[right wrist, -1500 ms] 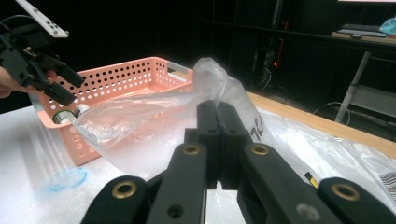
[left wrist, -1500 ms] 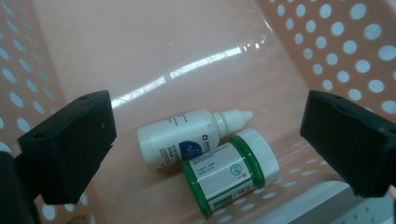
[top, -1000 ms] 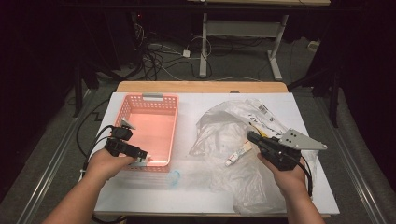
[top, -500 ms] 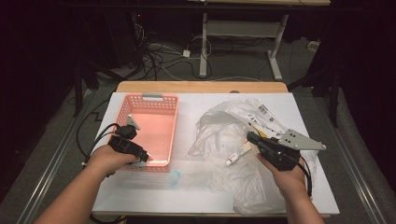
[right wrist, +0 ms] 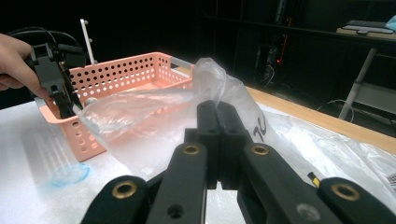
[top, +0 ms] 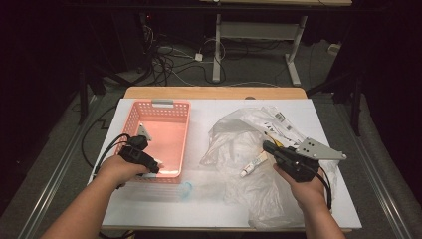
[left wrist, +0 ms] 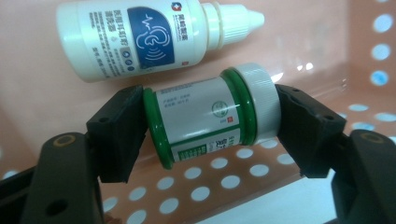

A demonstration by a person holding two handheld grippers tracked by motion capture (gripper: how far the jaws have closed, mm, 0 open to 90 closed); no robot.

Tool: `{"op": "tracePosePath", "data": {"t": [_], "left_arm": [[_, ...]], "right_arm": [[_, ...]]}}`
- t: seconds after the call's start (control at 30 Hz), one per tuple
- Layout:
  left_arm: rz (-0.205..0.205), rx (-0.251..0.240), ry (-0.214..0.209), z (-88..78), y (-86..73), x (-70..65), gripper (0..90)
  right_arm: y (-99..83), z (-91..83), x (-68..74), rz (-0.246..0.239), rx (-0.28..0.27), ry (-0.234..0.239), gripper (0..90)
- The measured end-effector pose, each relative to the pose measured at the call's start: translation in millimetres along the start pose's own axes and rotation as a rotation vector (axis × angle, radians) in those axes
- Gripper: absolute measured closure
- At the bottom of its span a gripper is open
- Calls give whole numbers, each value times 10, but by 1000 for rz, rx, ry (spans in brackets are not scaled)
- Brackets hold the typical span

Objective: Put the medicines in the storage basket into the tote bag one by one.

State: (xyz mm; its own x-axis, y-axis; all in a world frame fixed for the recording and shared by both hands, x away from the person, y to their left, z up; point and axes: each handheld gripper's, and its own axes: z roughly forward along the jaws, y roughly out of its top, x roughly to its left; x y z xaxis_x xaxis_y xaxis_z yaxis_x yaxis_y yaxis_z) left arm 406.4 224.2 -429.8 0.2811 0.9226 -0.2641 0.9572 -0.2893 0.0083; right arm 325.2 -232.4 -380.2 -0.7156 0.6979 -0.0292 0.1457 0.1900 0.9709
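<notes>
My left gripper reaches into the near left corner of the pink basket. Its jaws have just been closing, and their pads now press on both ends of a small green-and-white jar lying on its side on the basket floor. A white dropper bottle lies just beyond the jar. My right gripper is shut, pinching a fold of the clear plastic bag, which rises from its jaw tips. A small white tube lies on the bag beside that gripper.
The basket stands on the white table top, left of the crumpled bag. A clear item with a blue ring lies in front of the basket. A wooden edge runs along the table's far side.
The left hand has shifted slightly at the basket's near left corner. The right hand and the bag have kept still.
</notes>
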Motion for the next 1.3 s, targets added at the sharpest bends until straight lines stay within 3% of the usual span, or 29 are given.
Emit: {"op": "tracePosePath", "data": {"t": [0.23,0.4,0.63,0.7,0.97,1.3], "left_arm": [[0,-5,2,-2,-1,0,333],[32,-41,32,-26,-7,-36,350],[76,-81,34,-37,-35,-50,354],[100,-109,49,-46,-58,-69,354],[133,-208,58,-63,-135,-84,355],[198,-326,101,-80,-265,-118,355]], "right_arm": [[7,-17,10,4,0,-1,900],[6,-14,18,0,3,1,900],[5,-16,12,0,1,-1,900],[4,-15,11,-1,2,-1,900],[0,-3,13,-4,3,-4,900],[-11,9,18,-9,11,-2,900]]}}
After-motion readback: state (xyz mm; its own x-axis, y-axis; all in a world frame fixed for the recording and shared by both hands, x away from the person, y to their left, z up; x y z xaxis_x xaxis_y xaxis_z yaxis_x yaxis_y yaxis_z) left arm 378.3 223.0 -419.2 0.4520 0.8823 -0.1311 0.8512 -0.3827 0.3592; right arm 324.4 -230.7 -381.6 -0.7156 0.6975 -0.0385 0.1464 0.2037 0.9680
